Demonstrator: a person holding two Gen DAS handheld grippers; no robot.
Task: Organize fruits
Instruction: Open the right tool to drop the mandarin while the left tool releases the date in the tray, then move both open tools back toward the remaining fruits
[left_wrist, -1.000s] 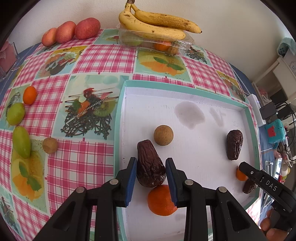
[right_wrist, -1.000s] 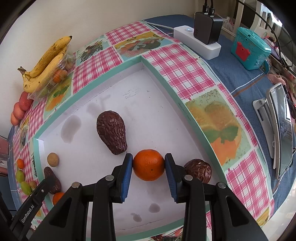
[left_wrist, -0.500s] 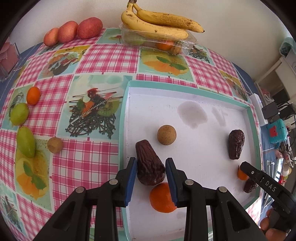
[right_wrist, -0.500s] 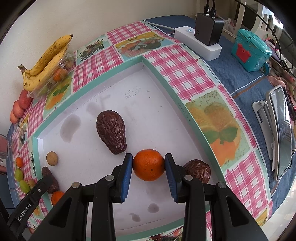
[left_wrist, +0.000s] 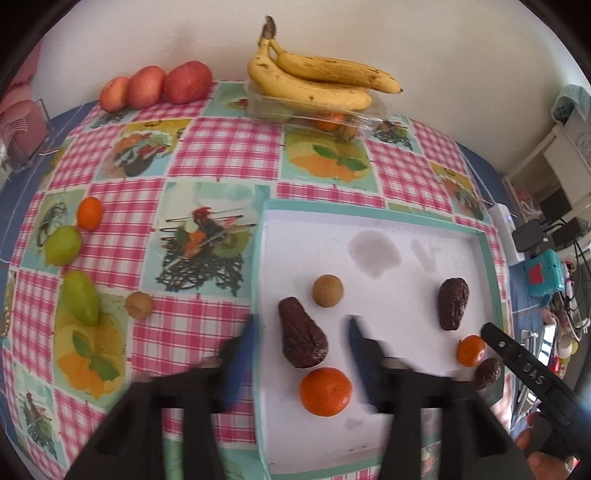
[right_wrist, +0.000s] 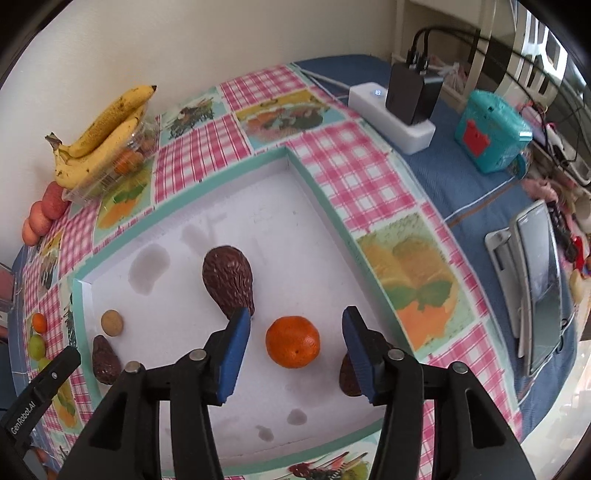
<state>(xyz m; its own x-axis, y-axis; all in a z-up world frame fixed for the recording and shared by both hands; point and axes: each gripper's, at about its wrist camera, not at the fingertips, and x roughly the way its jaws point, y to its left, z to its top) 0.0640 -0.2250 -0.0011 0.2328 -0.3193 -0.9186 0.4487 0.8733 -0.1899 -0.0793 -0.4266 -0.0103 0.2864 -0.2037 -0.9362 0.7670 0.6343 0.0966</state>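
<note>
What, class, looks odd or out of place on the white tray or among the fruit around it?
The white tray has grey blotches, like stains or damp patches: a large one near its far edge and small ones at the near edge. The bananas are heavily brown-spotted. No fruit looks spilled or broken.

Wrinkled matt avocado — glossy clear-plastic punnet, smooth white tray.
</note>
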